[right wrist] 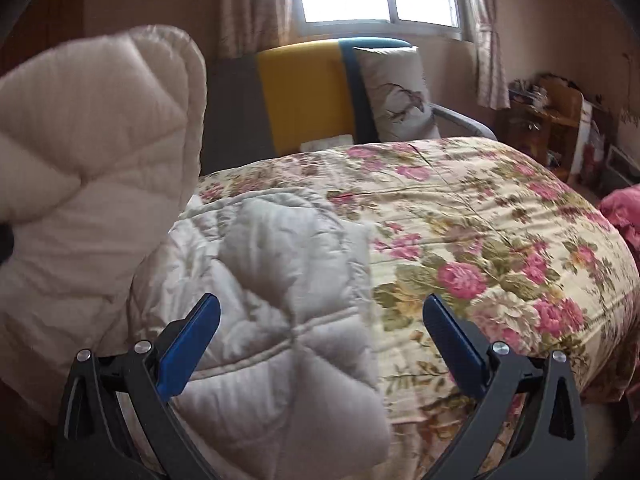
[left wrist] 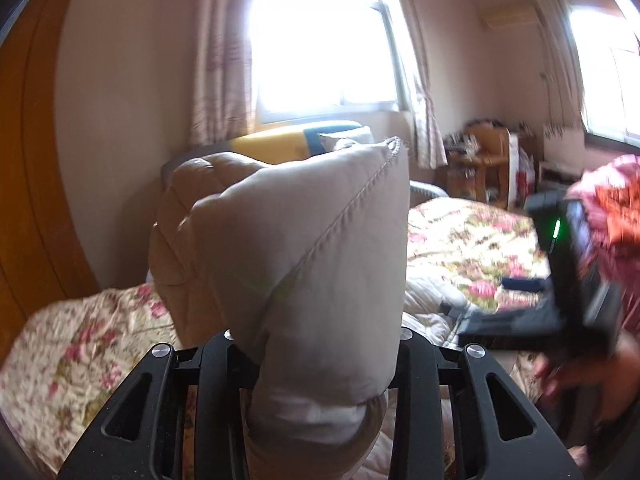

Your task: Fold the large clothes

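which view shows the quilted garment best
The right wrist view: the quilted garment lies spread across the floral bedspread. The left wrist view shows only a bunched corner clamped in the left gripper.

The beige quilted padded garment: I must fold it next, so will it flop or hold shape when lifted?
The beige quilted padded garment probably holds some shape: the lifted part stands puffed above the left tongs. It looks light for its bulk. Its smooth fabric may slip.
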### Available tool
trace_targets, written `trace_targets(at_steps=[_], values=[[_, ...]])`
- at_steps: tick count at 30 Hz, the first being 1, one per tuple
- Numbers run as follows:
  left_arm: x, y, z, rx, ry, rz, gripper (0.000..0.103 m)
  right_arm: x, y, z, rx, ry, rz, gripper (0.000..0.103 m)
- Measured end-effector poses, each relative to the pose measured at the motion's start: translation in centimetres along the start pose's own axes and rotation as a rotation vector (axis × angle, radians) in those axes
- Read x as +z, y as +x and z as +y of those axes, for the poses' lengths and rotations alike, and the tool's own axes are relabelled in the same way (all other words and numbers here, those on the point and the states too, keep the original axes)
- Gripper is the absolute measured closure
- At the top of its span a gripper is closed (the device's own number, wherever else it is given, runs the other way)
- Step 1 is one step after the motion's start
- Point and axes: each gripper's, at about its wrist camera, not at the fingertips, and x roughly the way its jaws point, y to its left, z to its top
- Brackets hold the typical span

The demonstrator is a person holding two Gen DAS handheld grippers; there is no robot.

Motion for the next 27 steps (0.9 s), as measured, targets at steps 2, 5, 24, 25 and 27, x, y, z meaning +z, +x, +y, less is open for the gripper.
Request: trace_targets(at_steps=[2, 5, 24, 25, 27], values=[[-0.4, 0.9, -1.4, 0.002, 0.045, 0.006, 0.067, 0.1, -0.6, -1.5, -0.008, 0.069, 0.005, 0.002], [-1.4, 2.5, -3.6, -0.016, 0.110, 0.021, 0.062, 0.8, -1.8, -3.3, 0.019, 0.155, 0.000, 0.002], [-7.1, 4.5, -8.7, -0.119, 0.350, 0.048, 0.034, 8.4, -2.5, 6.2, 0.430, -0.055, 0.121, 0.019], [-7.1, 4.5, -8.7, -0.129, 0.347, 0.050, 0.034, 8.6, -1.6, 7.1, 0.414, -0.086, 0.143, 0.024], [-6.7, 4.4, -8.2, -0.163, 0.332, 0.059, 0.034, 8.5, 0.2, 8.5, 0.367, -0.139, 0.191, 0.047]])
